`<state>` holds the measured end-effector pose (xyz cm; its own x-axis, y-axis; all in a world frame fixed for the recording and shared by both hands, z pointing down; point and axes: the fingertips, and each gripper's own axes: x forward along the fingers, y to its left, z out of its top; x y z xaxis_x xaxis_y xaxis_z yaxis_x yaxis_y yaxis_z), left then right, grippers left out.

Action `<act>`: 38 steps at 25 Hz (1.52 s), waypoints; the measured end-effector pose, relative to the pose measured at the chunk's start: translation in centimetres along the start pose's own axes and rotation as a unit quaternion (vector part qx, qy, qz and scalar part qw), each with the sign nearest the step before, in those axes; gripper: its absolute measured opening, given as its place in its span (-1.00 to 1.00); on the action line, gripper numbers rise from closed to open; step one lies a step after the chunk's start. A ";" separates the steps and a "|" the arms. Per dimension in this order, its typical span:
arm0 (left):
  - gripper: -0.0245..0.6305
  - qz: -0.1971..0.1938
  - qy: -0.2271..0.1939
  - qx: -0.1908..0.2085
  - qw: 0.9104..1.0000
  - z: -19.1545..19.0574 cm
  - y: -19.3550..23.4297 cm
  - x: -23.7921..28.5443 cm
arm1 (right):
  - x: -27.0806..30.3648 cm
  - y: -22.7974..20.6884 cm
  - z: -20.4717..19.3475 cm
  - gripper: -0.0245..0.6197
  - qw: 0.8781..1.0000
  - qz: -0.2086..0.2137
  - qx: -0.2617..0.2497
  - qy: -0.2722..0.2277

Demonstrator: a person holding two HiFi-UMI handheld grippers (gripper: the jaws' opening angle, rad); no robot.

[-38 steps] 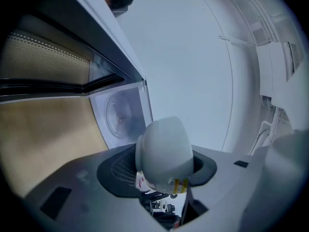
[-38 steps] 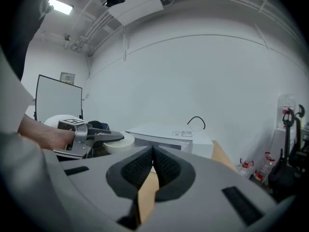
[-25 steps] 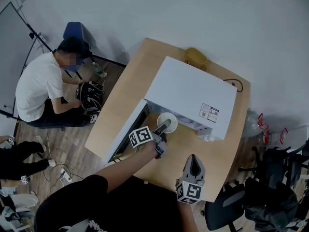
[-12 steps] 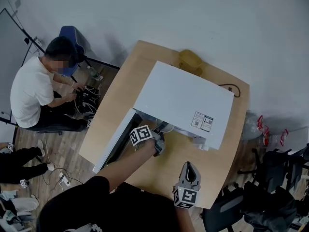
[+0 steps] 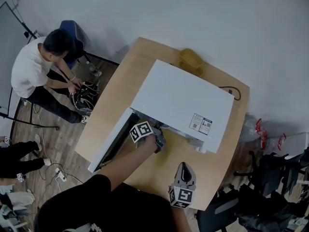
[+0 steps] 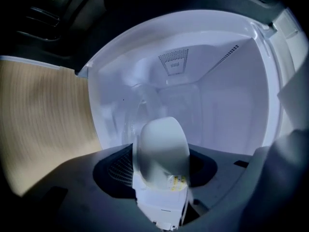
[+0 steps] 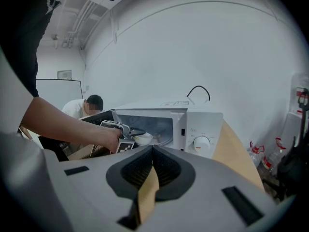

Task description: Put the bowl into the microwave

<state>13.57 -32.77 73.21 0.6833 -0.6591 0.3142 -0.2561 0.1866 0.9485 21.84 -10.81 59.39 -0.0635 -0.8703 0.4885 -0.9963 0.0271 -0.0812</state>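
Note:
The white microwave (image 5: 181, 103) stands on the wooden table (image 5: 219, 144) with its door (image 5: 112, 140) swung open to the left. My left gripper (image 5: 158, 137) reaches into the opening and is shut on the white bowl (image 6: 161, 146), which it grips by the rim and holds inside the lit cavity (image 6: 193, 86) above the glass turntable (image 6: 140, 112). From above, the microwave's top hides the bowl. The right gripper view shows the bowl (image 7: 144, 139) just inside the opening, with the left gripper (image 7: 129, 133) on it. My right gripper (image 5: 183, 167) hangs shut and empty over the table's front edge.
A person (image 5: 36, 69) crouches on the floor at the left beside a bag and cables. A yellow object (image 5: 191, 59) lies behind the microwave. The microwave's dial (image 7: 202, 142) faces me. A dark chair (image 5: 219, 214) and bottles (image 5: 268, 139) stand at the right.
My left gripper has carried the bowl from in front of the opening into the cavity, so the bowl has dropped out of the head view. The right gripper has barely moved.

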 end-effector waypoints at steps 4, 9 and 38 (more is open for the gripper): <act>-0.25 -0.004 -0.016 0.006 1.000 0.5 0.0 0.5 | -0.1 -0.1 -0.4 -0.74 1.000 -0.001 0.001 0.005; -0.24 0.006 -0.002 0.051 0.999 0.5 -0.6 1.0 | -0.4 -0.6 -0.7 -0.74 1.000 -0.008 0.006 0.005; 0.09 0.089 -0.056 0.294 0.950 4.1 -1.1 2.1 | -0.3 -0.8 -1.8 -0.74 1.000 -0.011 0.025 0.013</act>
<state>12.44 -37.33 72.66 0.5249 -0.7351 0.4290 -0.7207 -0.1157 0.6836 22.51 -9.71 60.86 -0.0444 -0.8578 0.5121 -0.9933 -0.0166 -0.1141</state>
